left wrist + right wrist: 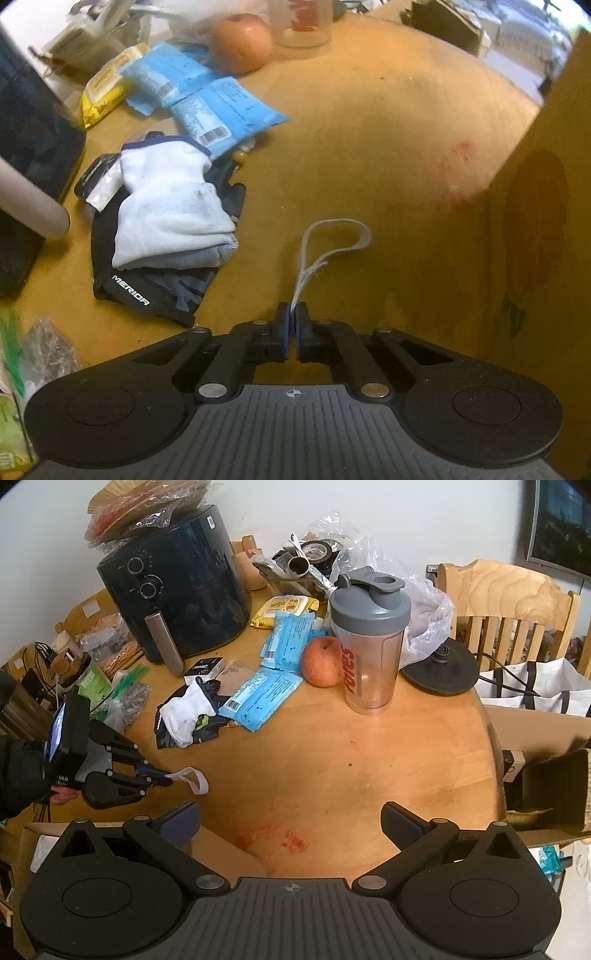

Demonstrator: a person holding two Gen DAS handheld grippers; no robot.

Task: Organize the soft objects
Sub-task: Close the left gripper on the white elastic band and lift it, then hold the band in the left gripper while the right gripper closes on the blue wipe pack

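Observation:
My left gripper (294, 314) is shut on a white elastic band loop (334, 236) and holds it just above the wooden table (351, 129). It also shows in the right wrist view (168, 777), with the band (194, 779) hanging from its tips. A white sock (170, 203) lies on black Merida cycling gloves (155, 291) to the left; the same pile shows in the right wrist view (188, 712). My right gripper (291, 823) is open and empty over the table's near edge.
Blue snack packets (266, 694), an apple (321, 661), a shaker bottle (369, 646) and a black air fryer (177, 587) stand behind. A cardboard box wall (535, 240) rises at my left gripper's right. A wooden chair (509, 605) stands at the back right.

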